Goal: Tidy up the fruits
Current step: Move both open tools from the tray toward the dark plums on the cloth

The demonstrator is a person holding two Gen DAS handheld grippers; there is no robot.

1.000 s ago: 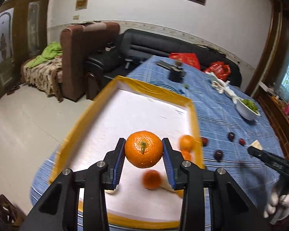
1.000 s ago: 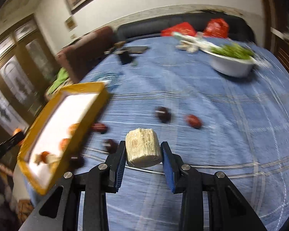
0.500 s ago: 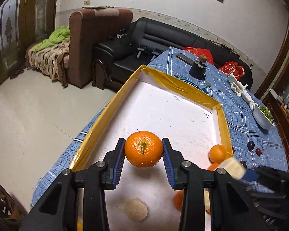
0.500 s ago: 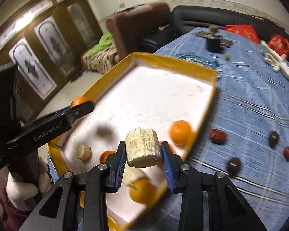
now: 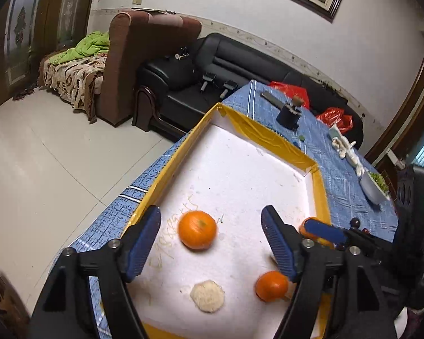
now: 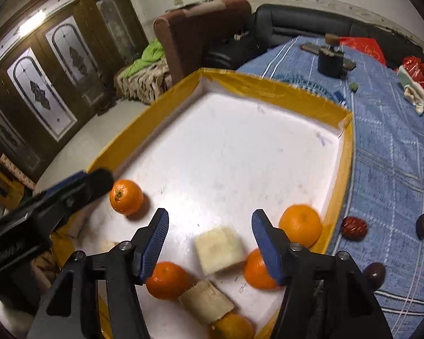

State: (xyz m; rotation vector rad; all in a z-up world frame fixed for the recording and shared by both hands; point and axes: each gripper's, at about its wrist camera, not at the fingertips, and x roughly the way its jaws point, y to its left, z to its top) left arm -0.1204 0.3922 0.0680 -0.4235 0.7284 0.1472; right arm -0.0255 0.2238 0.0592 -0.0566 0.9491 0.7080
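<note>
A yellow-rimmed white tray (image 5: 277,141) (image 6: 268,90) lies on the blue tablecloth. My left gripper (image 5: 210,243) is open above it; an orange (image 5: 197,229) lies on the tray floor between its fingers. My right gripper (image 6: 210,237) is open; a pale sugarcane piece (image 6: 220,250) lies on the tray between its fingers. Several more oranges (image 6: 300,224) and another cane piece (image 6: 205,301) lie near the tray's front. The left gripper's finger (image 6: 70,189) shows beside the released orange (image 6: 126,197) in the right wrist view.
Dark red dates (image 6: 354,228) lie on the cloth right of the tray. A black pot (image 6: 330,62), a white bowl of greens (image 5: 374,189) and red bags (image 5: 335,115) stand further back. Sofas stand beyond the table's far edge.
Both grippers have opened. The left one let go of its orange and the right one let go of its cane piece; both now lie on the tray.
</note>
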